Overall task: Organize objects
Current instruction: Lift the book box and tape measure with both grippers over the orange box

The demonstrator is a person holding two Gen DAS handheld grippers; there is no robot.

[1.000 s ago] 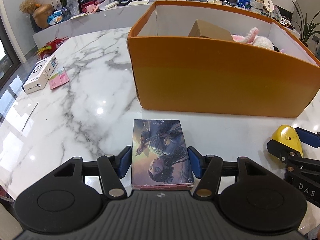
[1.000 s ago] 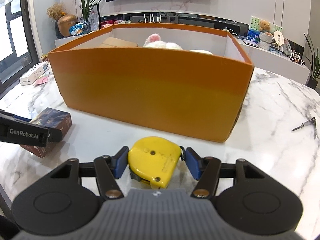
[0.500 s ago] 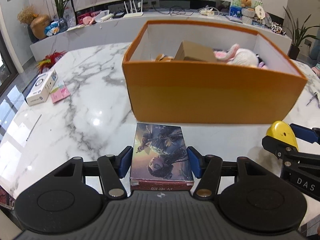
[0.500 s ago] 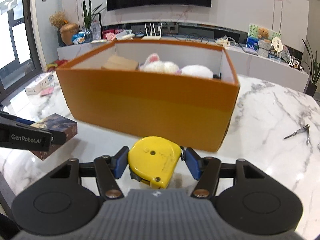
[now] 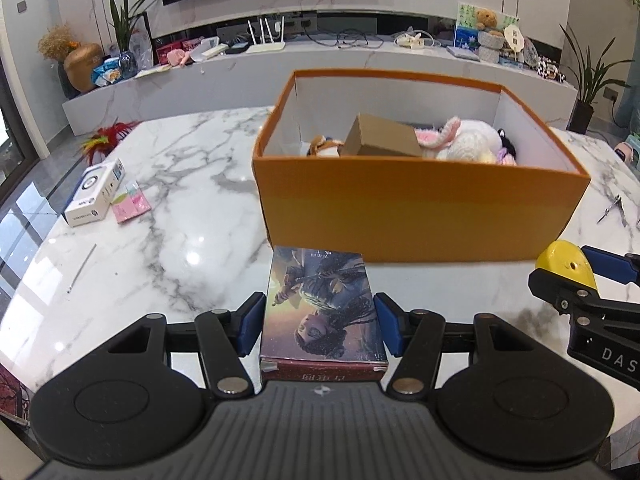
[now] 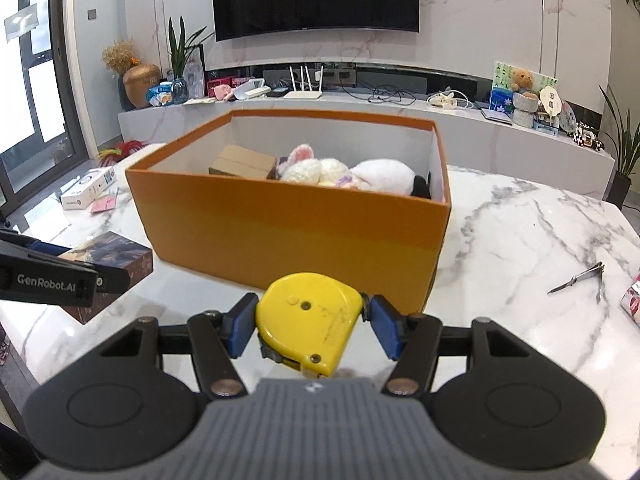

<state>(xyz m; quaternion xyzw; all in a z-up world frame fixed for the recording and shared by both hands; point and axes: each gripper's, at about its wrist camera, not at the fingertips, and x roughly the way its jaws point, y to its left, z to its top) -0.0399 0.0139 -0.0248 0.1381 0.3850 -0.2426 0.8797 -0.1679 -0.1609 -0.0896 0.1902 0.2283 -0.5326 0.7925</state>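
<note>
Rising since a second ago, the left gripper (image 5: pixel 319 330) clamping the illustrated box (image 5: pixel 322 306) and right gripper (image 6: pixel 308 328) clutching the yellow tape measure (image 6: pixel 308 320) now overlook the orange box (image 5: pixel 420 200) at frame centre, seemingly ready to drop both in.

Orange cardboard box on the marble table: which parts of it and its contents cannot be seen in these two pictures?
- Floor of the orange cardboard box: both views, hidden by its near wall and the contents.
- Small brown-and-white toy: left wrist view, mostly behind the brown carton; absent from the right wrist view.
- Black item by the white plush toy: both views, only an edge shows.
- Print on the carton: too small.
</note>
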